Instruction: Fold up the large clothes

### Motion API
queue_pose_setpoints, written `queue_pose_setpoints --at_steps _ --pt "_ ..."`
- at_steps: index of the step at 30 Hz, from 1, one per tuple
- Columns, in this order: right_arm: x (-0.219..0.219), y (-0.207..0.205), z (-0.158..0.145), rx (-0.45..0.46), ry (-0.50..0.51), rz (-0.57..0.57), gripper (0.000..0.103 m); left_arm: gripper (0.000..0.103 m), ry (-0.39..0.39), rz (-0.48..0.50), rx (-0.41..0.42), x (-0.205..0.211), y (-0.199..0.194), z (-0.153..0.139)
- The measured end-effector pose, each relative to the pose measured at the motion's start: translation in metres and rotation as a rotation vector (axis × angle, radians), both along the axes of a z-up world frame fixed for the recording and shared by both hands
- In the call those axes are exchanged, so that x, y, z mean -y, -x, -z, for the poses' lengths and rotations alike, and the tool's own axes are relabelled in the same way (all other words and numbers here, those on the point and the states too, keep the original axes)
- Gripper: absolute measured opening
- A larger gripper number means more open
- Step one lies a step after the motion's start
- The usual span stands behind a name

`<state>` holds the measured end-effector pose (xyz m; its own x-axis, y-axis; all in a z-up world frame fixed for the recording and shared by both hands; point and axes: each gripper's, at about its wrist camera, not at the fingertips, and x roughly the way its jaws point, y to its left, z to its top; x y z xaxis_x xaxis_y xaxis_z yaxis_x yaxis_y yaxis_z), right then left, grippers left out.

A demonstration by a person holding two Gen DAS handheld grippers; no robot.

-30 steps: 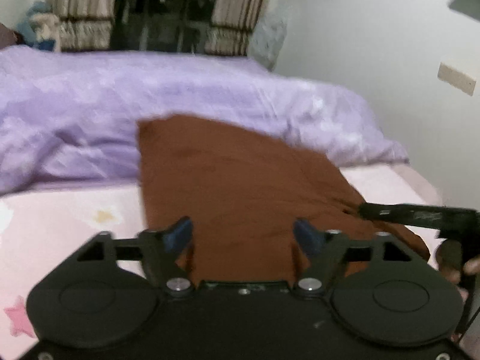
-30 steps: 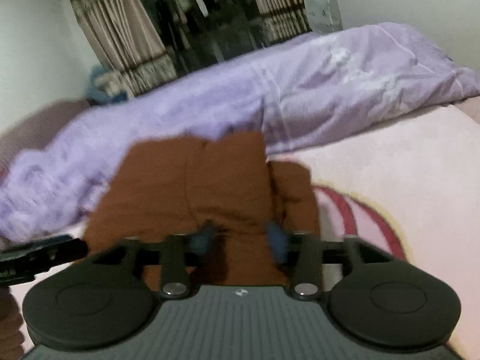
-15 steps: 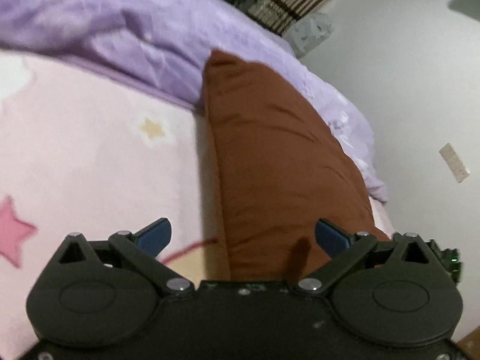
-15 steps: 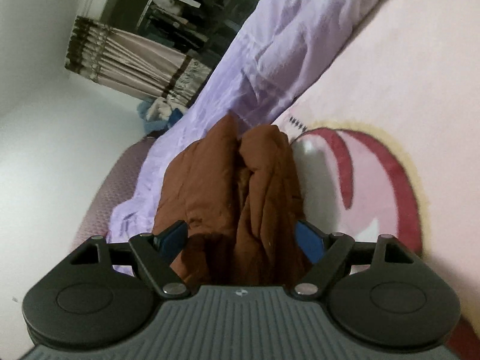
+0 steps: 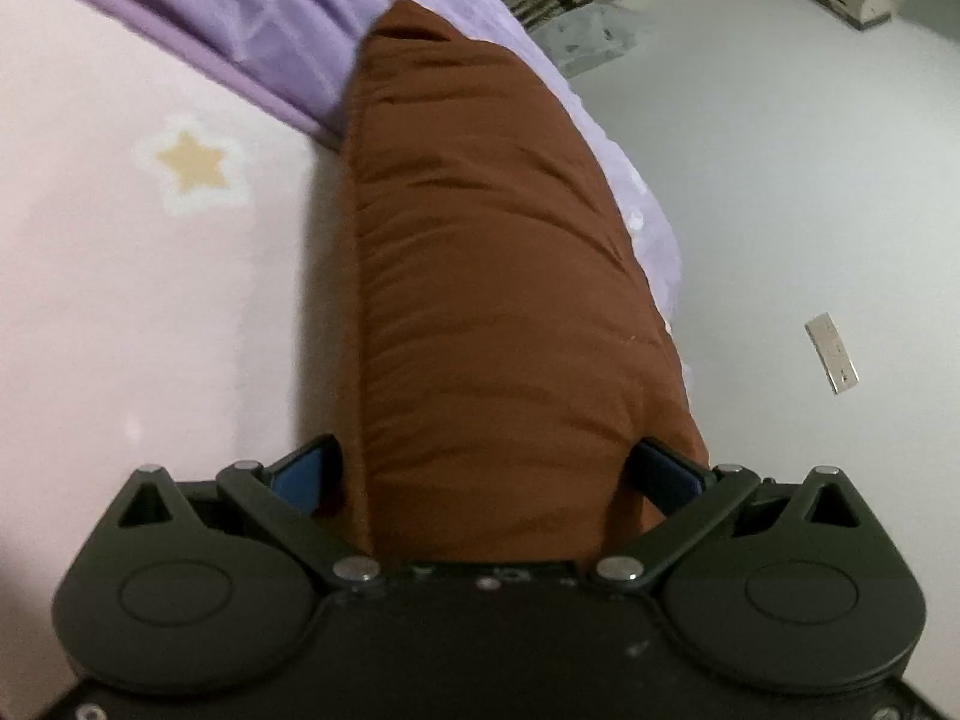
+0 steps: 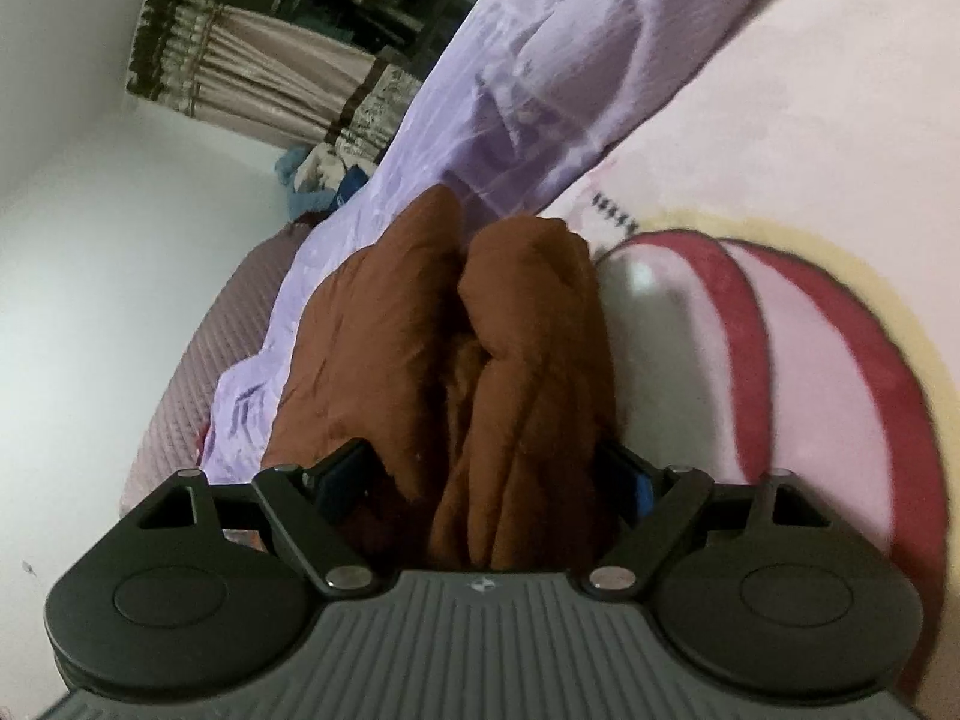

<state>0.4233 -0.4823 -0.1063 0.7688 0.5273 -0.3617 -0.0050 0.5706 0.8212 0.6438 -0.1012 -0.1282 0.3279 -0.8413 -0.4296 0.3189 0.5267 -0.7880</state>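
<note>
A folded brown garment lies on the pink bed sheet, its far end against the purple duvet. My left gripper is open wide and low over the garment's near end, with the fabric lying between its blue pads. In the right wrist view the same garment shows as bunched, rolled folds. My right gripper straddles that end; its jaws are opening, the folds sit between them, and the pads do not pinch the cloth.
A purple duvet is heaped along the far side of the bed. The sheet carries a yellow star and a red-and-white print. A white wall with a socket plate stands close on one side, curtains behind.
Both grippers have dropped closer to the garment and rolled, so the bed now looks tilted. Both pairs of jaws have spread wider around the brown fabric.
</note>
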Motion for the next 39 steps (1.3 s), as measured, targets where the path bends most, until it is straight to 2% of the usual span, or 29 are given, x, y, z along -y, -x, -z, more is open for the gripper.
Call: queue_pose_setpoints --at_steps 2,6,8,10,12,15,16,20,23,27,29,32,37,39 --pt "-0.003 -0.004 -0.001 0.007 0.018 -0.013 0.101 0.103 0.000 0.017 0.006 0.010 -0.004 0.000" --pt "-0.012 -0.007 -0.002 0.020 0.057 -0.007 0.103 0.103 -0.050 0.026 0.014 0.028 -0.009 -0.005" --pt "-0.015 -0.007 -0.003 0.022 0.067 0.002 0.100 0.103 -0.054 0.027 0.010 0.030 -0.011 -0.005" --pt "-0.015 -0.003 -0.003 0.010 0.060 0.016 0.087 0.100 -0.057 0.021 0.018 0.030 -0.008 -0.007" --pt "-0.017 -0.001 -0.003 0.004 0.046 0.036 0.066 0.094 -0.068 0.017 0.034 0.031 -0.004 -0.012" --pt "-0.025 0.007 -0.013 0.021 0.048 0.052 0.046 0.080 -0.077 0.018 0.063 0.029 0.001 -0.027" --pt "-0.029 0.010 -0.020 0.032 0.058 0.056 0.045 0.076 -0.073 0.023 0.076 0.027 0.005 -0.034" --pt "-0.054 0.024 -0.053 0.103 0.066 0.037 0.042 0.076 -0.079 0.024 0.163 0.005 0.022 -0.067" --pt "-0.083 0.029 -0.077 0.162 0.080 0.011 0.041 0.076 -0.066 0.011 0.205 -0.031 0.036 -0.091" --pt "-0.124 0.028 -0.093 0.201 0.093 -0.038 0.042 0.077 -0.091 -0.006 0.256 -0.079 0.054 -0.111" --pt "-0.142 0.025 -0.092 0.202 0.101 -0.058 0.043 0.077 -0.100 -0.015 0.257 -0.101 0.057 -0.110" --pt "-0.162 0.015 -0.081 0.177 0.103 -0.079 0.043 0.077 -0.113 -0.028 0.230 -0.122 0.055 -0.094" --pt "-0.173 0.007 -0.049 0.099 0.130 -0.099 0.043 0.077 -0.117 -0.023 0.139 -0.141 0.054 -0.045" --pt "-0.173 0.006 -0.033 0.058 0.148 -0.087 0.043 0.082 -0.133 -0.033 0.110 -0.144 0.052 -0.022"
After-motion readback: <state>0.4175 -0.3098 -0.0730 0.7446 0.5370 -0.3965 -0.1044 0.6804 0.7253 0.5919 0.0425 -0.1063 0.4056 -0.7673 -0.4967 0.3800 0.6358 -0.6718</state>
